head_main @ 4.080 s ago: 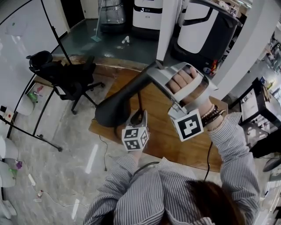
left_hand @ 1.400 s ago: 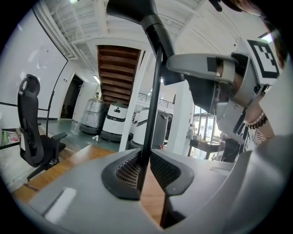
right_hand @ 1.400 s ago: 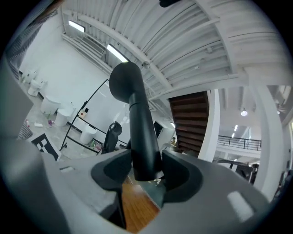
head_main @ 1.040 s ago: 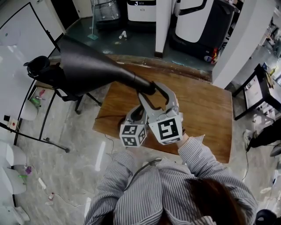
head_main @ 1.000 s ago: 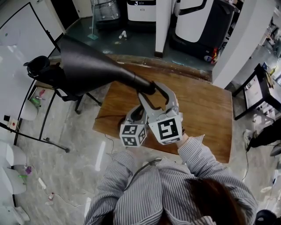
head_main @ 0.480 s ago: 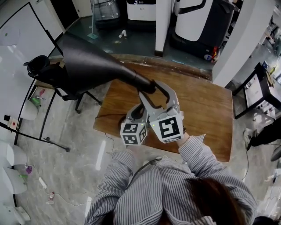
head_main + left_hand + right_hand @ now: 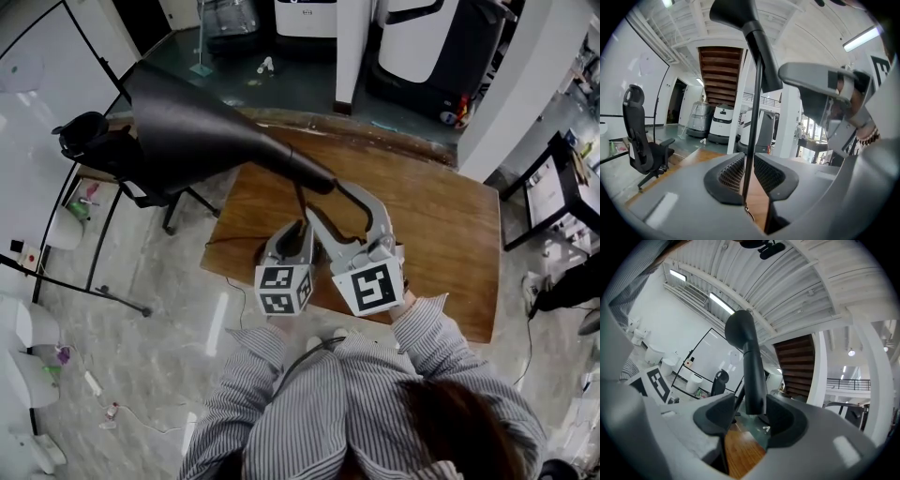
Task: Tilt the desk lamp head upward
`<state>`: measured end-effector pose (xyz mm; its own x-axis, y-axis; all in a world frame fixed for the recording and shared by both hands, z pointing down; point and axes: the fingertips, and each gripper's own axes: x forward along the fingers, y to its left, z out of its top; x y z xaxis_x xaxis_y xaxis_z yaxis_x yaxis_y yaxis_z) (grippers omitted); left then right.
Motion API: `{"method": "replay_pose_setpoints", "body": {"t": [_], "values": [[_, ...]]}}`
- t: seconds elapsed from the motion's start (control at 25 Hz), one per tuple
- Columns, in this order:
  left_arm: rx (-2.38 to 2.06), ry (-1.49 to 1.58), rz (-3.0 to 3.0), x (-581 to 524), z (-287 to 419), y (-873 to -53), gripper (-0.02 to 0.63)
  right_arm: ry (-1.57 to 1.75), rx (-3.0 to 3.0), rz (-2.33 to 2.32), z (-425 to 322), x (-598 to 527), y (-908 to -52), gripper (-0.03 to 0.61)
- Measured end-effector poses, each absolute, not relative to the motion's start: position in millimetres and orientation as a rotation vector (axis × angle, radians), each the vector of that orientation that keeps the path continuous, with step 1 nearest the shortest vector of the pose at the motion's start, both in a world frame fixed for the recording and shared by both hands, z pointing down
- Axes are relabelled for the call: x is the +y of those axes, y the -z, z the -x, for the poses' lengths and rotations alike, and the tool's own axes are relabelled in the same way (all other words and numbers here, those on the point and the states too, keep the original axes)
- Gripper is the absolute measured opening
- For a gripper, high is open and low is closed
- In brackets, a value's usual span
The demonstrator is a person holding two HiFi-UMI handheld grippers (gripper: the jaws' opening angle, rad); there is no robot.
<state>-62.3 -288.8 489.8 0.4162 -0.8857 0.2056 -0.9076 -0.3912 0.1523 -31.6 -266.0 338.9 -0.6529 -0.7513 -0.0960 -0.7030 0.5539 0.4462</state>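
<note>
The black cone-shaped lamp head [image 7: 187, 127] points up and to the left, well above the wooden table [image 7: 441, 234]. My right gripper [image 7: 330, 192] is shut on the lamp's neck [image 7: 305, 176] just behind the cone. In the right gripper view that neck [image 7: 752, 380] stands between the pads of the right gripper [image 7: 752, 420]. Lower down, my left gripper [image 7: 300, 232] holds the thin upright pole. Its jaws have just been opening slightly, with the pole [image 7: 754, 122] still between the pads of the left gripper [image 7: 749, 176]. The lamp's base is hidden under the grippers.
A black office chair [image 7: 112, 155] stands left of the table, under the lamp head. A white pillar [image 7: 352, 47] and large white machines [image 7: 431, 56] stand beyond the far edge. A dark side desk [image 7: 562, 187] is at the right. A cable trails off the table's left edge.
About four seconds ago the cone drooped toward the floor at the front left; now it is raised and aims up-left. Over the last second my right gripper rolled a little and drew slightly right.
</note>
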Motion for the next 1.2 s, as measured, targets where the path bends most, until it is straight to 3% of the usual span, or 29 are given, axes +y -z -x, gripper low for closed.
{"method": "replay_pose_setpoints", "body": {"t": [0.16, 0.32, 0.36, 0.76, 1.2], "values": [[-1.579, -0.071, -2.446, -270.3, 65.3, -471.3, 0.051, 0.505, -2.738, -1.221, 24.2, -251.9, -371.4, 0.204], [-1.561, -0.031, -2.441, -257.0, 69.2, -460.0, 0.028, 0.306, -2.760, -1.159, 21.9, -247.1, -410.5, 0.048], [-1.559, -0.023, -2.443, -253.9, 69.6, -457.7, 0.017, 0.263, -2.767, -1.150, 21.9, -245.7, -416.8, 0.035], [-1.558, -0.016, -2.453, -237.2, 72.4, -457.1, 0.003, -0.026, -2.795, -1.052, 26.0, -237.5, -455.0, 0.002], [-1.501, -0.042, -2.460, -233.5, 64.8, -463.3, 0.003, -0.047, -2.770, -1.026, 31.3, -237.4, -464.7, 0.002]]}}
